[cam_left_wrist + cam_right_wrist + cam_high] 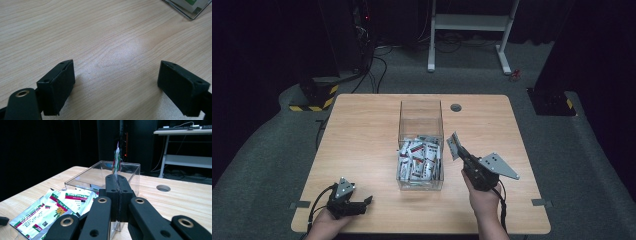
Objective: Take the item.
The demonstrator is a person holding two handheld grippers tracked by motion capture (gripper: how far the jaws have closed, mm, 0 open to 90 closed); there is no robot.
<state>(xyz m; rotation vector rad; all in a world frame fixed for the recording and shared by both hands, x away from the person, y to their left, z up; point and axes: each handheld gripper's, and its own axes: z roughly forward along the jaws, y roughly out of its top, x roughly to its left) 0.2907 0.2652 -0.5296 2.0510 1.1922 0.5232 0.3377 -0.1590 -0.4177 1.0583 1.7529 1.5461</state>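
Observation:
A clear plastic box point(421, 120) stands mid-table with several white, red and green sachets point(418, 161) piled in its near half. My right gripper point(460, 150) is just right of the box, raised off the table, shut on one sachet point(453, 145) that sticks up edge-on from the jaws point(116, 161). In the right gripper view the box point(130, 170) lies behind the jaws and the sachets point(57, 206) lie at lower left. My left gripper point(364, 201) rests low near the table's front left edge, jaws wide apart over bare wood point(112, 52), nothing between them.
The wooden table point(362, 130) has a round cable hole point(456, 107) behind the box. A corner of the clear box point(190, 10) shows at the top right of the left gripper view. A white desk frame point(469, 25) stands on the floor beyond the table.

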